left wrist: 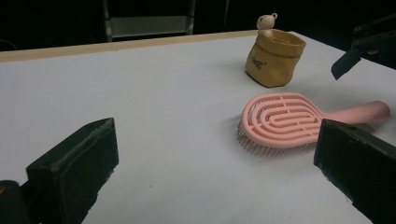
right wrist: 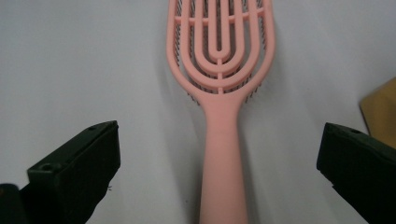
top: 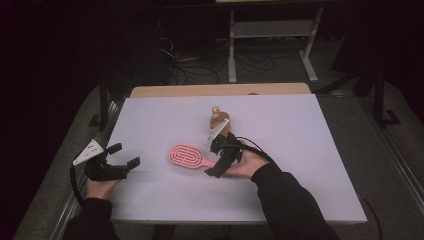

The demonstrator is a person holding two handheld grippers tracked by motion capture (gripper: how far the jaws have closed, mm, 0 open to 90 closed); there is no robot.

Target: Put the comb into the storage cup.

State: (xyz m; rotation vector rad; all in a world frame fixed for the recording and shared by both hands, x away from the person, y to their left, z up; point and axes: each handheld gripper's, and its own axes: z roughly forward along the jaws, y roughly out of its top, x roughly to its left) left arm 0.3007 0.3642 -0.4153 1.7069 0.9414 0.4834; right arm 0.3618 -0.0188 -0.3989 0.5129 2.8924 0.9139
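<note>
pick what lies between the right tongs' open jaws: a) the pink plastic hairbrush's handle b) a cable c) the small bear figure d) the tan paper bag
a: in the right gripper view the pink plastic hairbrush's handle runs up the middle between the right tongs' wide-open jaws, touching neither; the tan paper bag sits off to the side.

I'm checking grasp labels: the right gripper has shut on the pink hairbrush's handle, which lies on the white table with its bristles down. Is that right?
Not quite. The right gripper is open: in the right gripper view its jaws stand wide apart on either side of the pink hairbrush handle without touching it. The rest holds: the brush lies bristles down on the white table.
</note>
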